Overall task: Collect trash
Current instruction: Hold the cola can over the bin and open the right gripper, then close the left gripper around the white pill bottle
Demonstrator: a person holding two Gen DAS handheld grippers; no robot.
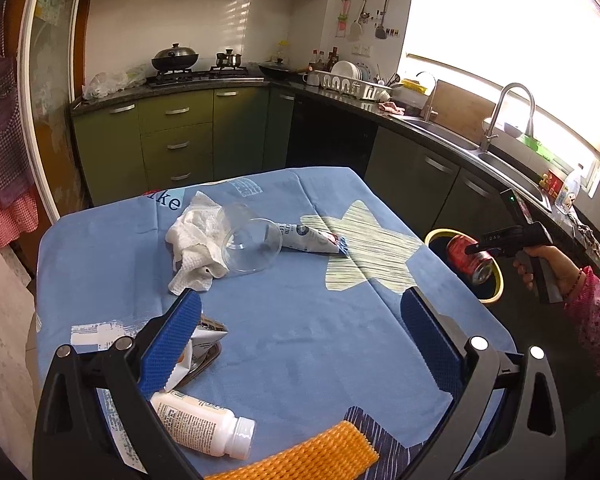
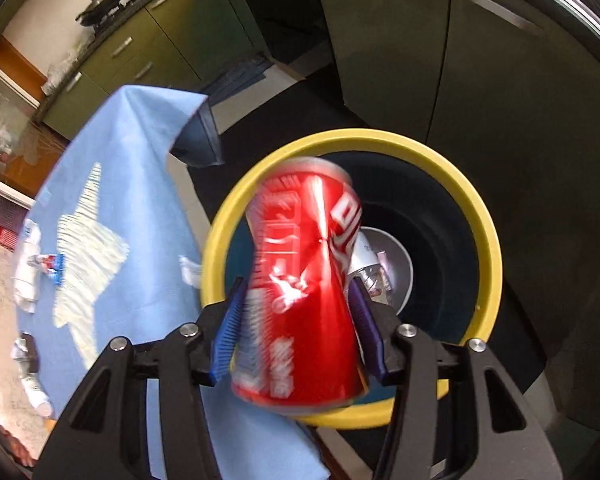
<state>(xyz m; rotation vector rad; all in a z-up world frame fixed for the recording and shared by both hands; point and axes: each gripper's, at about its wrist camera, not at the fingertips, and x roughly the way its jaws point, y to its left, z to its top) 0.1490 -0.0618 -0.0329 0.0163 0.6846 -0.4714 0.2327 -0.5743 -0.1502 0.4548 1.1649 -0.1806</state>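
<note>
Right hand-held gripper [image 2: 296, 316] is over the yellow-rimmed bin [image 2: 488, 240], pointing steeply down. Crushed red can [image 2: 300, 292] sits between its blue pads [image 2: 230, 340], motion-blurred; a gap shows on the left pad side, so cannot tell if it is clamped or already loose. Can is above the bin mouth, other trash visible at the bottom. Left hand-held gripper [image 1: 300, 344] is spread wide and empty above the blue-clothed worktop [image 1: 300, 320]. Still on the worktop: white bottle [image 1: 204, 428] and crumpled wrapper [image 1: 204, 340] just beside its left pad, clear cup [image 1: 252, 248], tissue [image 1: 192, 244], tube [image 1: 312, 238].
</note>
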